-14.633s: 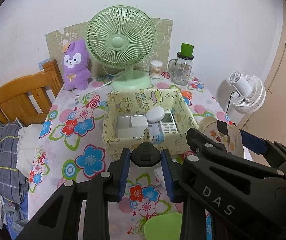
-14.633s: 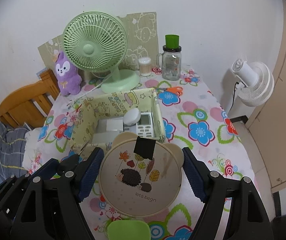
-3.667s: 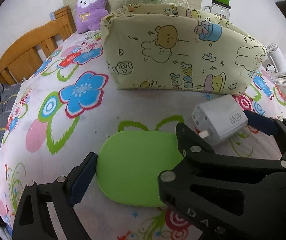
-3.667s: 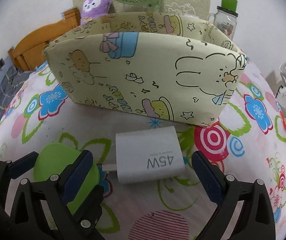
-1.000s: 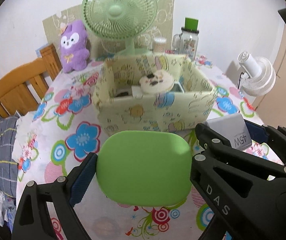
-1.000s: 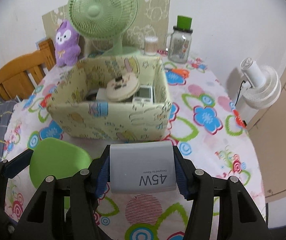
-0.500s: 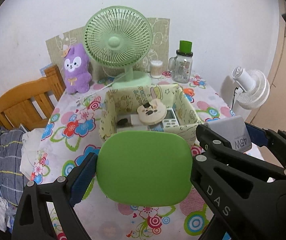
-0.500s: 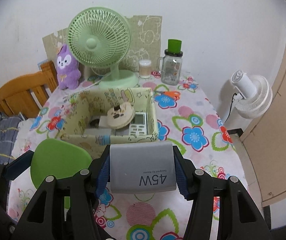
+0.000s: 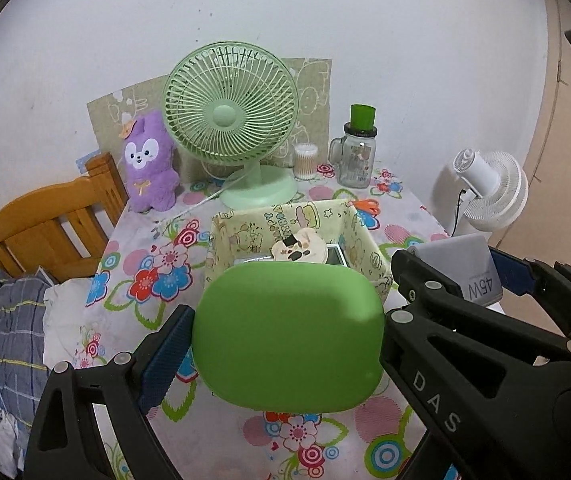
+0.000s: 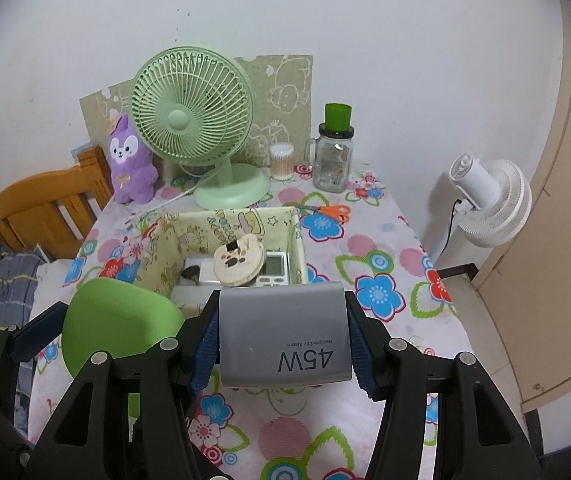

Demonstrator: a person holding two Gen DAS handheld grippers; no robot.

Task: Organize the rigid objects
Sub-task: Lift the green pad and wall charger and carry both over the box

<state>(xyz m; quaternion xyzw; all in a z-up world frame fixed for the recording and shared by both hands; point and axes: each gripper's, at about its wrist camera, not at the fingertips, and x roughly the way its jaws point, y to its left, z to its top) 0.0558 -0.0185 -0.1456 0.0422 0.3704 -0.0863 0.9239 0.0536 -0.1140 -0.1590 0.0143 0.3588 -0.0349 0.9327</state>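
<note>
My left gripper (image 9: 287, 336) is clamped on the green rounded case (image 9: 288, 336), its jaws spread wide with a blue pad pressed to each side; the case fills the whole gap between them and juts forward past the tips. My right gripper (image 10: 283, 340) is closed on the grey 45W charger (image 10: 283, 334), which sits squarely between its two ribbed blue pads (image 10: 205, 346), printed face up, the lettering reading upside down to me.

Both loads hang in the air above the floral tablecloth (image 10: 381, 276), side by side, the case to the left of the charger. Just ahead of and below both pairs of jaws stands the pale yellow cartoon-print fabric bin (image 10: 165, 248). Inside it I can see a round cream lid with a hedgehog print (image 10: 239, 265), a white remote (image 10: 271, 268), a white flat box (image 10: 201, 270) and a small dark object (image 10: 191, 273).

Past the bin, further ahead of the jaws, are the green desk fan (image 10: 193, 128), a purple plush (image 10: 129, 164), a cotton-swab tub (image 10: 281, 162), a glass mug jar with a green cap (image 10: 334, 152) and orange-handled scissors (image 10: 331, 210).
</note>
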